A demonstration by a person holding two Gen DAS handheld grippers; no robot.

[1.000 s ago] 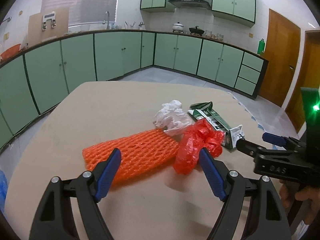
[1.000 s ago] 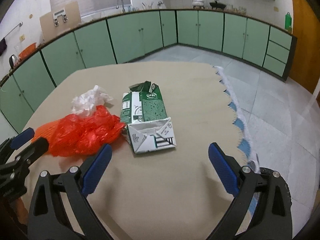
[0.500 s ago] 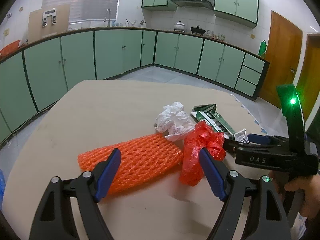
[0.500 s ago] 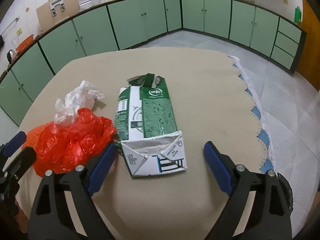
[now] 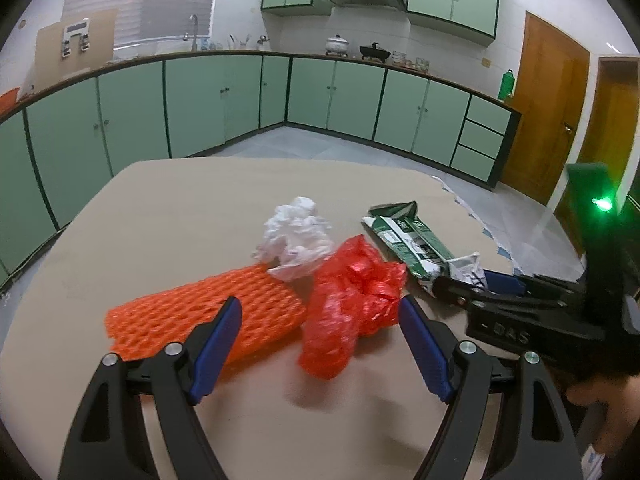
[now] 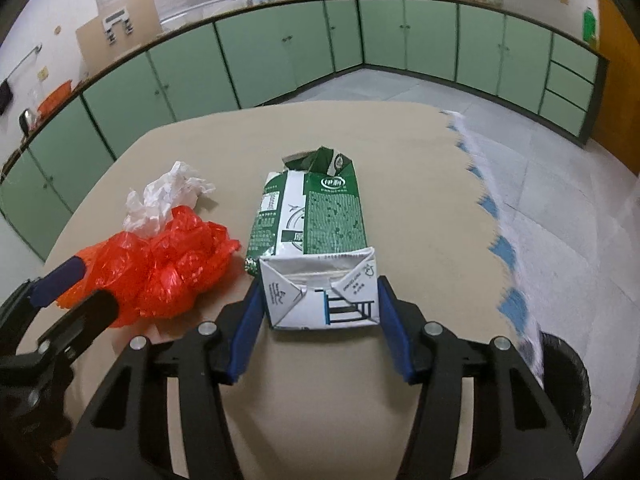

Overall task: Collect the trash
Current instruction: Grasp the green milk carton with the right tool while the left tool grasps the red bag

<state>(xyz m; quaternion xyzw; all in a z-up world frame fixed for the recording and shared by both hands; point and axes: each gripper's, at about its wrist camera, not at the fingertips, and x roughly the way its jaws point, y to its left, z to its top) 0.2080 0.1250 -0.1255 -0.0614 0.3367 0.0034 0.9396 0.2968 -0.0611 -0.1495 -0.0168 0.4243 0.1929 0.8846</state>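
A flattened green and white milk carton (image 6: pixel 316 248) lies on the tan table (image 6: pixel 360 144). My right gripper (image 6: pixel 320 320) has its jaws on both sides of the carton's white bottom end, touching or nearly touching it. Left of the carton lie a crumpled red plastic bag (image 6: pixel 160 264) and a white crumpled tissue (image 6: pixel 160 196). In the left wrist view my left gripper (image 5: pixel 320 344) is open and empty just before the red bag (image 5: pixel 352 300), with an orange foam net (image 5: pixel 204 312) to its left, the tissue (image 5: pixel 298 236) behind and the carton (image 5: pixel 416 244) to the right.
A black trash bin (image 6: pixel 568 380) stands on the floor by the table's right edge. The right gripper (image 5: pixel 472 292) shows at the carton in the left wrist view. Green kitchen cabinets (image 5: pixel 240 96) line the walls beyond the table.
My right gripper has moved forward and its jaws have narrowed around the carton's bottom end. My left gripper has drifted slightly closer to the red bag and stays open.
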